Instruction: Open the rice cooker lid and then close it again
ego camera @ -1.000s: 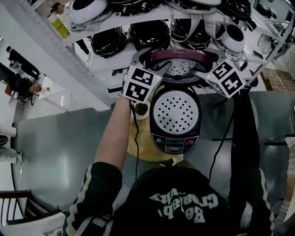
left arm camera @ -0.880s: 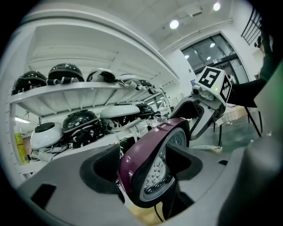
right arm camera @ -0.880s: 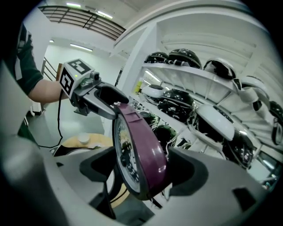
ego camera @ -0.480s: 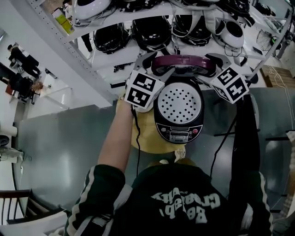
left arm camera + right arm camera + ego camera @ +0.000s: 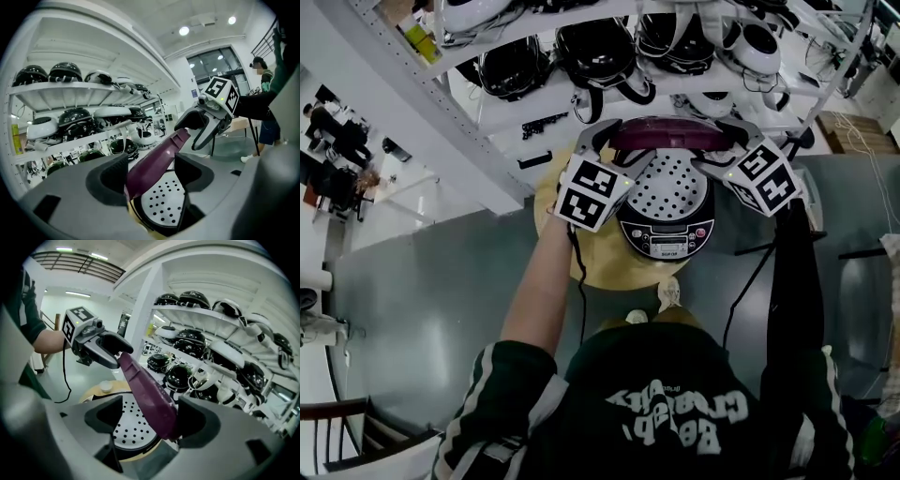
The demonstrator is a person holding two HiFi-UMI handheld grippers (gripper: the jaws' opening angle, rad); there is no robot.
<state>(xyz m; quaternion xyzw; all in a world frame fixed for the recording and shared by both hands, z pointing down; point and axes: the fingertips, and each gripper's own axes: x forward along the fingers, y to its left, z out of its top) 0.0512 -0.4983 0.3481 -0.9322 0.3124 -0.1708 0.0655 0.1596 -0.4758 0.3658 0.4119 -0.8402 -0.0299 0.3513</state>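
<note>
A black rice cooker (image 5: 667,235) stands on a round yellow table (image 5: 592,255), its control panel facing me. Its purple lid (image 5: 670,132) is raised at a tilt, and the perforated inner plate (image 5: 669,187) shows beneath it. My left gripper (image 5: 607,142) grips the lid's left rim and my right gripper (image 5: 729,139) its right rim. In the left gripper view the purple lid (image 5: 155,160) runs between the jaws toward the right gripper (image 5: 202,123). The right gripper view shows the lid (image 5: 147,397) pinched the same way, with the left gripper (image 5: 102,350) at its far end.
White shelves (image 5: 534,108) loaded with black and white helmets (image 5: 592,52) rise right behind the cooker. A small white cap (image 5: 106,386) lies on the table. A black cable (image 5: 578,281) hangs from the left gripper. Grey floor surrounds the table. A person (image 5: 265,93) stands far off.
The cooker sits higher in the head view, and the perforated plate looks shorter than a second ago. Both grippers have stayed on the lid's rim and moved with it.
</note>
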